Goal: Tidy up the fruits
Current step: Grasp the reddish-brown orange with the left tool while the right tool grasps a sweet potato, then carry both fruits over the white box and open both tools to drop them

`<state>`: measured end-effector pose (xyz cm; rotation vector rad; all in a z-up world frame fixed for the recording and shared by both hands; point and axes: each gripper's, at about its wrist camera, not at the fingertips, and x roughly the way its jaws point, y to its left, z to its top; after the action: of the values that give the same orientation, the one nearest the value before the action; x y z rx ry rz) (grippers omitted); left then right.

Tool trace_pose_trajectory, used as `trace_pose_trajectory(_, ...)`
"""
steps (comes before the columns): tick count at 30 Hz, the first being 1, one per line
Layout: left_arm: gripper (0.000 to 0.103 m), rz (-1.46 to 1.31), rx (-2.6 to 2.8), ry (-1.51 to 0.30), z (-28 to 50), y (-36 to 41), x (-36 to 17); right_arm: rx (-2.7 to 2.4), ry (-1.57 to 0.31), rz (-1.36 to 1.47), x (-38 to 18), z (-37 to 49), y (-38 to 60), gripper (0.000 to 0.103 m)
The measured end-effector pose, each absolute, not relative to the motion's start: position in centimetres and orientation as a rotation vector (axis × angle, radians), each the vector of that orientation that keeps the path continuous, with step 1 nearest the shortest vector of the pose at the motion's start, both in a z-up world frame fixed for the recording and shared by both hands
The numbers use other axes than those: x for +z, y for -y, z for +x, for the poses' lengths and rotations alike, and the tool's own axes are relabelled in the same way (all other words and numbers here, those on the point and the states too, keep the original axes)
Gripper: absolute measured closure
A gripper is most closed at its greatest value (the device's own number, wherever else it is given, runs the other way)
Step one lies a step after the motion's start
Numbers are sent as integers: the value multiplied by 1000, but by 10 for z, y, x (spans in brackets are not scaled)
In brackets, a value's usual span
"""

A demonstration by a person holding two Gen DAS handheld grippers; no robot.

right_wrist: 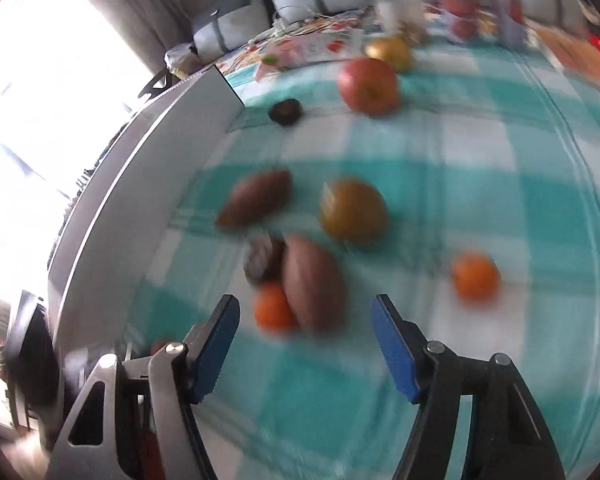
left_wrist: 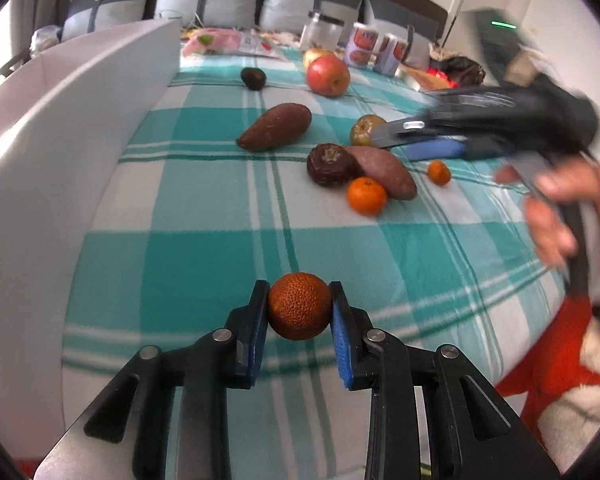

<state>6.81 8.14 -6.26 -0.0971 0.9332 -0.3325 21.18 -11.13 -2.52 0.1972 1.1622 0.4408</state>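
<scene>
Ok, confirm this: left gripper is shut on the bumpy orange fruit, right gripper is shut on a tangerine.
Half right. The left gripper is shut on the bumpy orange fruit, but the right gripper is open and empty; the right wrist view shows its fingers spread above the cloth, holding no tangerine.

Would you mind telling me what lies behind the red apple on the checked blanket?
A yellowish apple sits right behind the red apple, partly covered. Further back stand a glass jar and printed cans; their bases are hidden.
</scene>
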Motion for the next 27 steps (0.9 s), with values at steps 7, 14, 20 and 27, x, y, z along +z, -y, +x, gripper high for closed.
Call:
trace_pose_trajectory(7, 74, -141, -344, -916, 65, -91, -59, 417, -1400, 117, -60, 239, 91, 63)
trace_pose_trajectory(14, 74, -296, -387, -915, 59, -113, -21, 393, -1424, 703, -67, 204, 163, 63)
trace_pose_trajectory(20, 74, -377, -290, -798, 50, -193, 62, 575, -1337, 905, -25, 192, 131, 63)
trace_pose_trajectory(27, 74, -335, 47, -930, 73, -290, 37, 978, -1288, 720, 53, 192, -70, 63)
